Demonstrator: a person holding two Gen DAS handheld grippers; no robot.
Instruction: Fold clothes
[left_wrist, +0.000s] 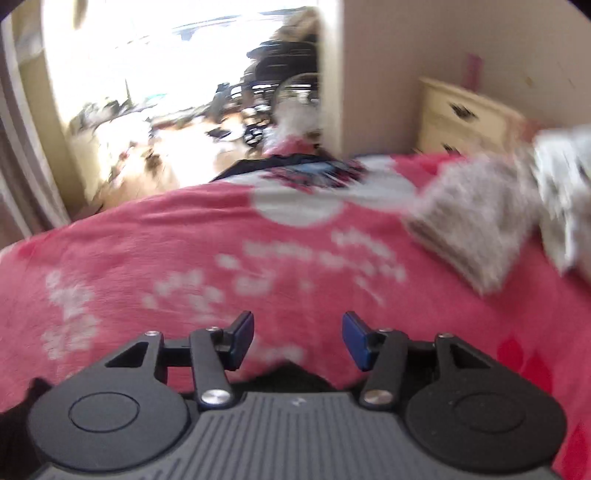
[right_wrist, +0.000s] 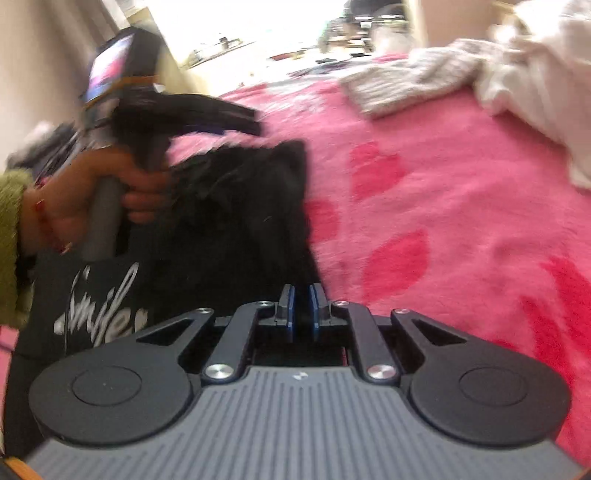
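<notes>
While both views are motion-blurred, surfaces still read: a plush pink blanket w/ darker red heart-like patches covers the bed, its pile fuzzy and soft; in the left wrist view the same blanket carries white lettering and a pale round patch, illegible.

Left gripper: blue-padded fingers spread wide apart, nothing between them, above the blanket. Right gripper: fingers drawn nearly together w/ a narrow slit; a black T-shirt lies directly beyond the tips, but whether cloth is pinched can't be told.

Right wrist view only: the T-shirt, matte black knit, rumpled, w/ white cursive print at lower left, lying on the blanket's left part; a hand in an olive ribbed sleeve w/ a red bracelet grips the grey handle of the left gripper, seen side-on, blurred, above the shirt.

Both views: a folded grey speckled knit garment, rectangular, at far right of the bed, touching a crumpled white garment cut off by the frame edge.

Left wrist view only: a pale wooden dresser w/ dark handles against a beige wall, and a dark patterned item at the bed's far edge, too smeared to identify. Bright overexposed clutter beyond the bed can't be made out.
</notes>
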